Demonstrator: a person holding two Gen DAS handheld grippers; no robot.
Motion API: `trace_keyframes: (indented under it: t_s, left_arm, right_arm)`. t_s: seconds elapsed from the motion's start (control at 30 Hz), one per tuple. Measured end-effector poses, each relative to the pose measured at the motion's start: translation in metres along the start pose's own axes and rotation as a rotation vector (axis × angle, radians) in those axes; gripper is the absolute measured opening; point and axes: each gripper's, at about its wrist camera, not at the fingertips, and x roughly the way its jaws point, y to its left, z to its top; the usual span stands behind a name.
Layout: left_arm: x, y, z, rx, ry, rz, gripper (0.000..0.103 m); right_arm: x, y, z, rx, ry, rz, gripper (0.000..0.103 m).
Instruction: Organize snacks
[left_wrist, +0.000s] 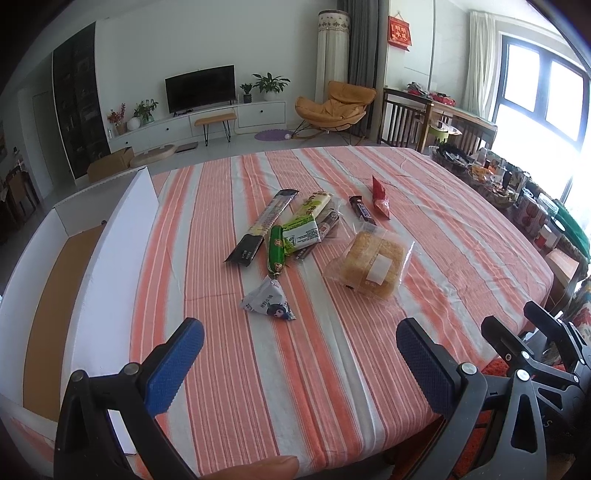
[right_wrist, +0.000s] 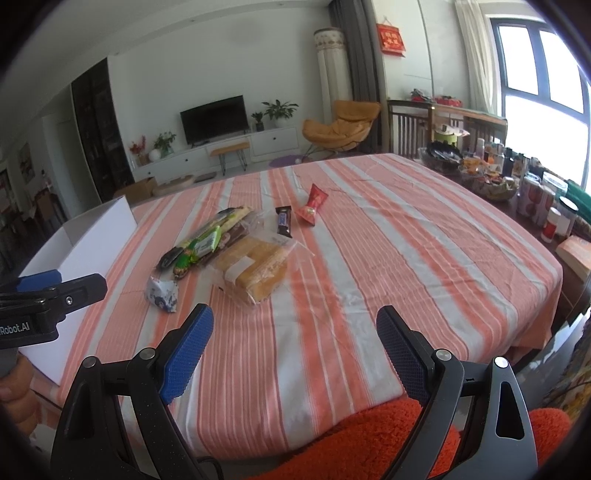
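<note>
Orange-and-white striped cloth (left_wrist: 424, 229) covered the bench, with a living room behind. At far left stood a white box (left_wrist: 122, 236), its cardboard floor bare. Snacks lay mid-cloth, well apart from the box: a long black pack (left_wrist: 264, 225), a green stick (left_wrist: 276, 250), a green-white packet (left_wrist: 304, 225), a white triangular pouch (left_wrist: 267, 301), a wrapped cake (left_wrist: 369, 264), a dark bar (left_wrist: 362, 209), a red sachet (left_wrist: 380, 197). Left gripper (left_wrist: 299, 363) and right gripper (right_wrist: 293, 350) both hovered spread wide, empty, nothing blocking them.
</note>
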Motion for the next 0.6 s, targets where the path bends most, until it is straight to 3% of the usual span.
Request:
trace_keyframes:
  t_s: [0.6]
  left_arm:
    - [0.005, -0.0003, -0.0023, -0.004, 0.019, -0.004, 0.103]
  right_arm:
    - [-0.0002, -0.0012, 0.0004, 0.02, -0.001, 0.007, 0.092]
